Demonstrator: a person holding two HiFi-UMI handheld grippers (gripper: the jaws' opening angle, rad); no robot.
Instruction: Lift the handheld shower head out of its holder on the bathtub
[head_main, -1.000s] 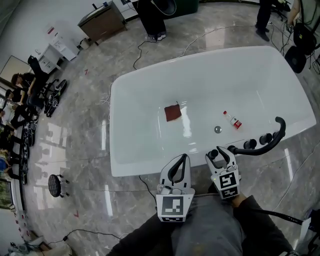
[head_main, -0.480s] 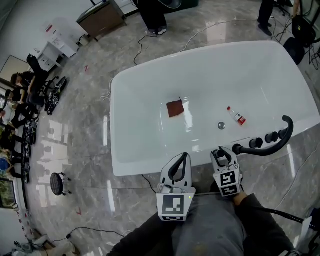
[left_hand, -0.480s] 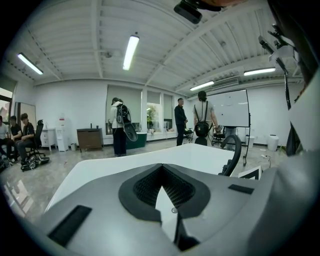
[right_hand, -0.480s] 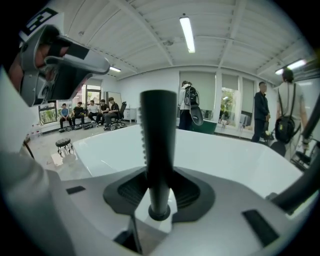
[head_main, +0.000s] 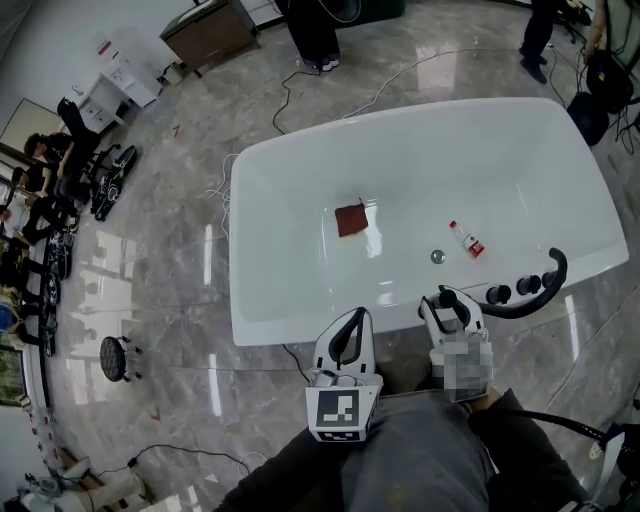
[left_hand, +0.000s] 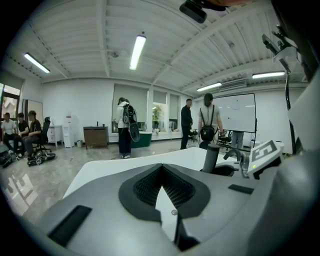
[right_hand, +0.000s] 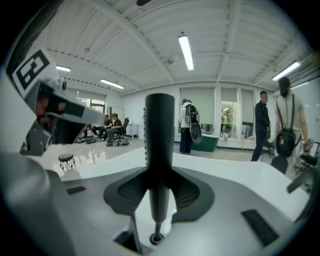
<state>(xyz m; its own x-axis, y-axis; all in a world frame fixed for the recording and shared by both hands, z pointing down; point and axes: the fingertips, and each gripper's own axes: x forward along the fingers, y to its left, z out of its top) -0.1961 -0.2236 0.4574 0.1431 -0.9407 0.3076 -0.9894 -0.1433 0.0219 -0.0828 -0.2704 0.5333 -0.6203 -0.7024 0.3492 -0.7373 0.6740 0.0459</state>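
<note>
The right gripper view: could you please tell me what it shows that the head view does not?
Only the right gripper view shows the grip up close. The right gripper, whose jaws have just been closing, pinches the upright black shower head handle between its pads. It also shows the ceiling lights. Only the head view shows the tub's inside: a brown cloth, a small bottle and the drain. Both show the white bathtub and a small stool.
</note>
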